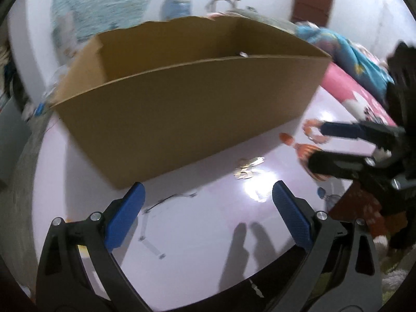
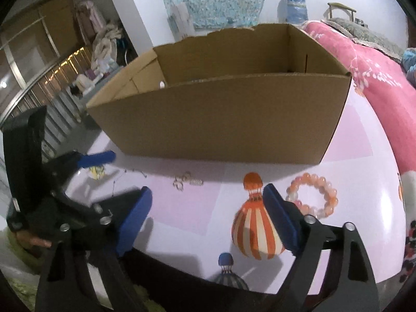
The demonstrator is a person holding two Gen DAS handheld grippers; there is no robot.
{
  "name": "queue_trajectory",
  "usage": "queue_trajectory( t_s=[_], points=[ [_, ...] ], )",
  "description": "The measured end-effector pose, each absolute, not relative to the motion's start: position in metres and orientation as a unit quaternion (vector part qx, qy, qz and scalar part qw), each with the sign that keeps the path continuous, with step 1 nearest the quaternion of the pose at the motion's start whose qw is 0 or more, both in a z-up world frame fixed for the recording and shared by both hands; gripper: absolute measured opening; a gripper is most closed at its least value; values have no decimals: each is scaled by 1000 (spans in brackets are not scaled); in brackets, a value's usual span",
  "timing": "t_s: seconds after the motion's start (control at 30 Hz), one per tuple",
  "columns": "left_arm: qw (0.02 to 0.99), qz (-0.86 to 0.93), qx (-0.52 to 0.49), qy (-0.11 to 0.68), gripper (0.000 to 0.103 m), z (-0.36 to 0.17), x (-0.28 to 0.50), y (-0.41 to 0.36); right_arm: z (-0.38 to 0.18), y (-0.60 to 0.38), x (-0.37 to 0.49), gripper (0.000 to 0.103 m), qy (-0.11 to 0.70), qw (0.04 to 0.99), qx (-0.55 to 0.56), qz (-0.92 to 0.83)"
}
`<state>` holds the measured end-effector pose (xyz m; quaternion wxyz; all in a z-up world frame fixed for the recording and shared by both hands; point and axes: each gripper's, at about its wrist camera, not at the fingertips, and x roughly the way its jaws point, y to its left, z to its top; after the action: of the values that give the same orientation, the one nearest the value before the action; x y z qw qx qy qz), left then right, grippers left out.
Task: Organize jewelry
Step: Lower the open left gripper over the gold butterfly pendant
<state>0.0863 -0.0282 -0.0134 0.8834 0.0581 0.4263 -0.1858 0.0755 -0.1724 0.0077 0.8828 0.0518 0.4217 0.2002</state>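
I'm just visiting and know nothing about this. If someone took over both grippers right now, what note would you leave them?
Left gripper: open, empty, above the table.
Right gripper: open, empty, just left of the bead bracelet.
Box: open-topped, at the back of the table; something small shows over its rim, too hidden to name.
Still on the table: bead bracelet, small earrings in front of the box, thin chain near the left gripper.
Left to do: likely move these into the box, bracelet first.
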Motion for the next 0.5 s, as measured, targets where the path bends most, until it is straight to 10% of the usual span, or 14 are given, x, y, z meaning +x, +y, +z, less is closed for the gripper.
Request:
queue_trajectory(
  t_s=[0.5],
  points=[
    [852,-242,130,446,43,-33,105,-66,-1,-170,100,63,434,875,63,205]
  ],
)
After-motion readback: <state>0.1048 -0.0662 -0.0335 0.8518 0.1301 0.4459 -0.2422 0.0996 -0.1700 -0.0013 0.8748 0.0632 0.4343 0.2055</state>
